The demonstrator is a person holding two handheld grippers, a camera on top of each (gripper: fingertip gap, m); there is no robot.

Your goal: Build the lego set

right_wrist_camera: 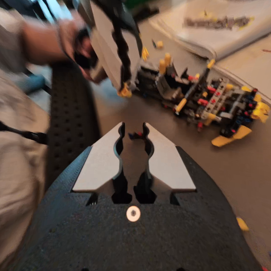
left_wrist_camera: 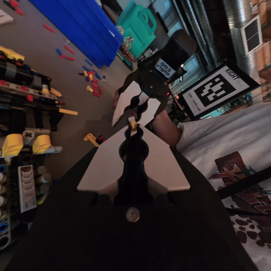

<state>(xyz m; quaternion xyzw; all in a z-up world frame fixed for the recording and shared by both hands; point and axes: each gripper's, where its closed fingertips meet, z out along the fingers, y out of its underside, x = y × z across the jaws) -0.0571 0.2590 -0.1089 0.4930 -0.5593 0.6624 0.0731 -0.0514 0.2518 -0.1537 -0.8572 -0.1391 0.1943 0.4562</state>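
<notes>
My left gripper point(left_wrist_camera: 133, 128) is shut on a small yellow lego piece point(left_wrist_camera: 133, 124) and holds it in the air. In the right wrist view it hangs at the top point(right_wrist_camera: 124, 89), the yellow piece point(right_wrist_camera: 125, 92) at its tips. My right gripper point(right_wrist_camera: 134, 126) is open with its jaws a little apart; a small dark, red and blue piece point(right_wrist_camera: 135, 134) shows blurred between its tips, and I cannot tell if it touches them. In the left wrist view the right gripper point(left_wrist_camera: 137, 109) faces mine, just beyond the yellow piece. The black, grey and yellow lego model point(left_wrist_camera: 29, 95) point(right_wrist_camera: 205, 96) lies on the table.
Loose red, blue and yellow pieces point(left_wrist_camera: 93, 82) lie scattered on the grey table. A blue bin point(left_wrist_camera: 82, 29) and a teal container point(left_wrist_camera: 137, 32) stand behind them. A framed marker sign point(left_wrist_camera: 215, 90) and an open booklet point(right_wrist_camera: 205, 32) are nearby. A person's arm point(right_wrist_camera: 36, 44) is close. Left tips to right tips: about 5 cm.
</notes>
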